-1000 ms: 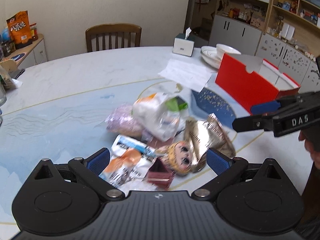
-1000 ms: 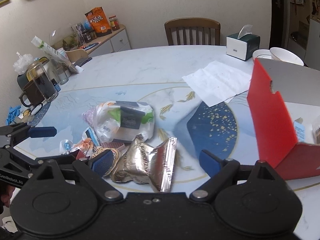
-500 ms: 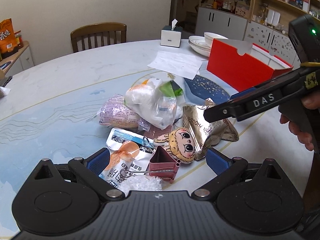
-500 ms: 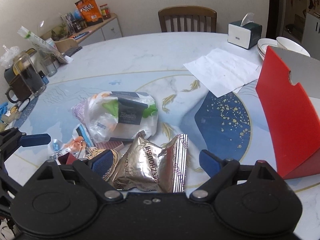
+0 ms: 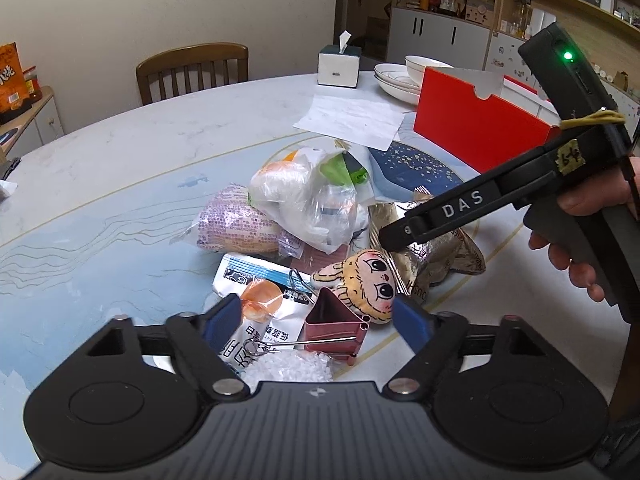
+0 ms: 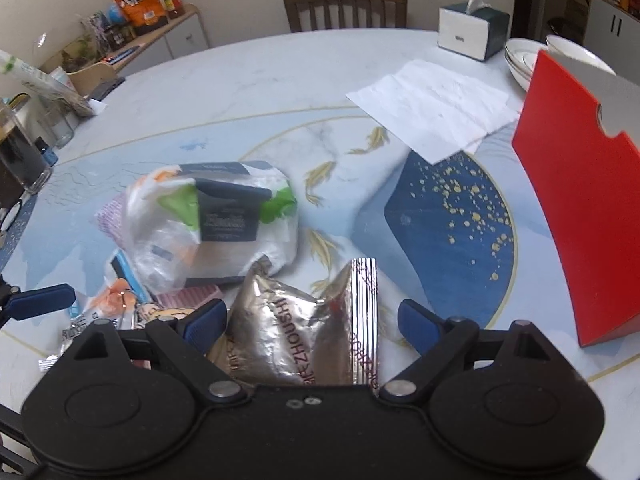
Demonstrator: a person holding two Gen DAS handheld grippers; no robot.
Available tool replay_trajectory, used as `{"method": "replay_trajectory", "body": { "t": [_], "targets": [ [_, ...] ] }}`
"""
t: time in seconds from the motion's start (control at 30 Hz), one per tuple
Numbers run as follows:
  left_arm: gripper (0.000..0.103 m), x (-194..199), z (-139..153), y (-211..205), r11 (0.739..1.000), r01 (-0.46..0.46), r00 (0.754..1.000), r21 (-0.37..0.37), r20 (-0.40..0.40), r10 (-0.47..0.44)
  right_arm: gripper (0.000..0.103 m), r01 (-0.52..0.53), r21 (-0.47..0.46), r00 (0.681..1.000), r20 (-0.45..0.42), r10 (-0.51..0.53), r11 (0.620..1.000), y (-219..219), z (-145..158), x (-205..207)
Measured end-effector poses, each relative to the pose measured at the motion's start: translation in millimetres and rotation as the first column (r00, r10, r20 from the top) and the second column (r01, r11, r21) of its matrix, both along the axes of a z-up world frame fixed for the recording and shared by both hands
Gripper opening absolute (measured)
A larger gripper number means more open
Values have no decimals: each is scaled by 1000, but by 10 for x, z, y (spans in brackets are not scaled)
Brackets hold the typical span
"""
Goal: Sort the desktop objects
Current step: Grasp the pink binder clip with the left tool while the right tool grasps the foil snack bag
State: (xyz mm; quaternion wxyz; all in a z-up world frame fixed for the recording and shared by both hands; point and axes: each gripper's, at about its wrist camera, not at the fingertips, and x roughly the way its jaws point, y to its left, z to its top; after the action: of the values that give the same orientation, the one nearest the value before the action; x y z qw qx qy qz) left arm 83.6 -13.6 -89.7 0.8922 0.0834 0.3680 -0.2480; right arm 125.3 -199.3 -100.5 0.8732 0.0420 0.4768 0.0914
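- Over the pile, your left tongs (image 5: 318, 318) tilt downward, jaws closing around the red binder clip (image 5: 334, 326) without pressing it.
- Your right tongs (image 6: 308, 320) gape over the foil packet (image 6: 304, 320).
- Round marble worktop (image 5: 120, 168); red box (image 5: 476, 132) behind.

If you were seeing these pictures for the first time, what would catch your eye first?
A jumble of snack packets around a crinkled silver foil bag heaps mid-table, with a big-eyed plush doll head at its near edge beside a dark red binder clip. An open red box stands to the right.
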Motion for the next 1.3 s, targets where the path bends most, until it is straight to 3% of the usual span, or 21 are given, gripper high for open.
{"method": "replay_trajectory", "body": {
  "t": [0.27,0.5,0.77,0.8,0.83,1.3],
  "targets": [
    [50,17,-25,-42,1000,12,1000,2,-19,-12,88,11,24,1000,-21,-11,1000,8,-61,26],
    [32,24,-53,-107,1000,21,999,19,-29,-21,78,-12,36,1000,-15,12,999,17,-38,15],
    [31,38,-57,-146,1000,10,999,22,-33,-10,64,-7,49,1000,-12,8,999,-73,-22,-18],
    [31,40,-57,-154,1000,11,999,21,-37,-10,54,-6,57,1000,-11,6,998,-95,-19,-25],
    [31,39,-54,-165,1000,10,999,23,-37,-10,52,-5,76,1000,-11,6,997,-124,-13,-31],
    [31,-19,130,-199,999,-45,998,-18,-33,45,51,22,106,1000,-10,-22,994,-454,119,-248]
  ]
}}
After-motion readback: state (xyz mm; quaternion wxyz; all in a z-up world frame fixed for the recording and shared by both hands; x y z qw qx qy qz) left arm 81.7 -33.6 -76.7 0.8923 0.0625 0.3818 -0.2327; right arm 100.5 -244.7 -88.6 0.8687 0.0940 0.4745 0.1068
